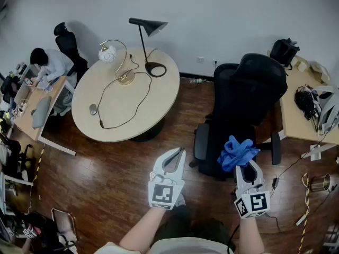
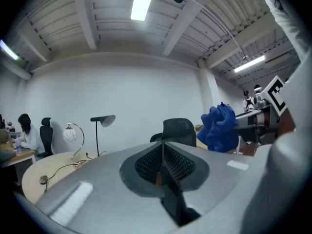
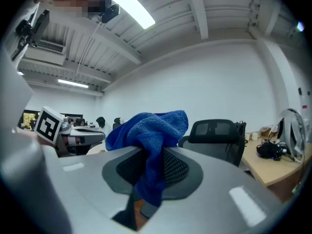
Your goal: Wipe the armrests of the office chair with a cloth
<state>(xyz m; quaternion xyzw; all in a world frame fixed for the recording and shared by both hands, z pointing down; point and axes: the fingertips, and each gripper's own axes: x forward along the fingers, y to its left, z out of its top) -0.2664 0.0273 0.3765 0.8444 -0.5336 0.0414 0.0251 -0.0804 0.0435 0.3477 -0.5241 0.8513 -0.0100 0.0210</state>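
Observation:
The black office chair [image 1: 249,97] stands ahead and to the right on the wood floor, with its left armrest [image 1: 201,142] and right armrest [image 1: 275,148] both in sight. My right gripper [image 1: 244,164] is shut on a bunched blue cloth [image 1: 237,151], held in the air in front of the chair seat. In the right gripper view the cloth [image 3: 148,130] hangs between the pads and hides the tips. My left gripper [image 1: 179,151] hovers to the left of the chair, jaws together with nothing in them. Its view shows the chair [image 2: 178,129] and the cloth [image 2: 219,128] beyond.
A round table [image 1: 159,112] with two lamps, a cable and a mouse stands at the left. A desk [image 1: 296,126] with gear sits right of the chair. A person works at a far-left desk [image 1: 37,107]. A metal cup [image 1: 320,183] and cables lie on the floor.

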